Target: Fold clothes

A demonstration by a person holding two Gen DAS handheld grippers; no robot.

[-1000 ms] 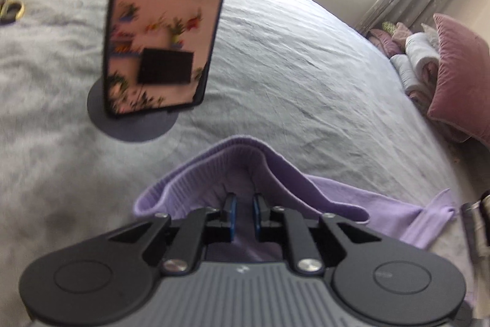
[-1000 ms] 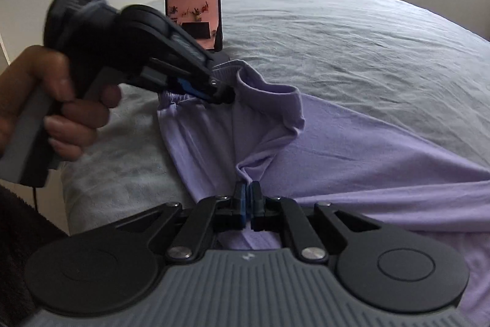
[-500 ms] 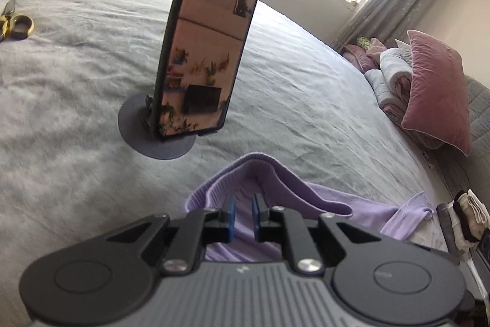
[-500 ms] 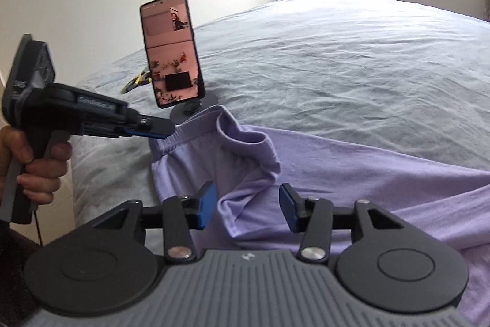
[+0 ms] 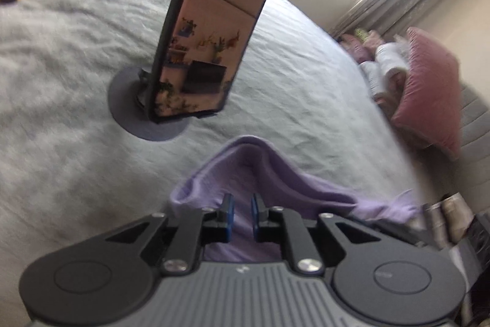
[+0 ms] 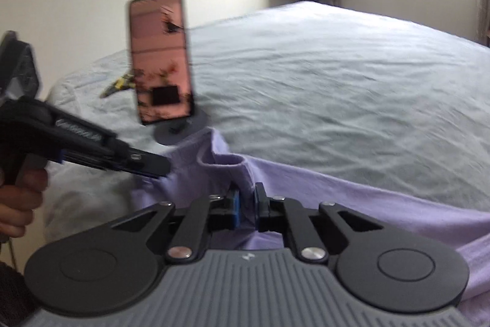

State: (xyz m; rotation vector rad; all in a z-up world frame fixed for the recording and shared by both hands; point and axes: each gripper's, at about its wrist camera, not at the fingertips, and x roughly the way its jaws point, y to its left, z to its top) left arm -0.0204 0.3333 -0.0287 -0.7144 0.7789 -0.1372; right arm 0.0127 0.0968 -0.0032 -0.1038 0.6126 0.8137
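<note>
The lilac garment (image 6: 352,192) lies near the bed (image 6: 337,75) corner, beside the phone (image 6: 160,57) stand. Both the left gripper (image 5: 242,215) and the right gripper (image 6: 246,206) pinch its waistband narrowly. No writing is readable.

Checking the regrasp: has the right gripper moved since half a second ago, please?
Yes: right gripper closed on the purple garment, slightly nearer the phone stand.
</note>
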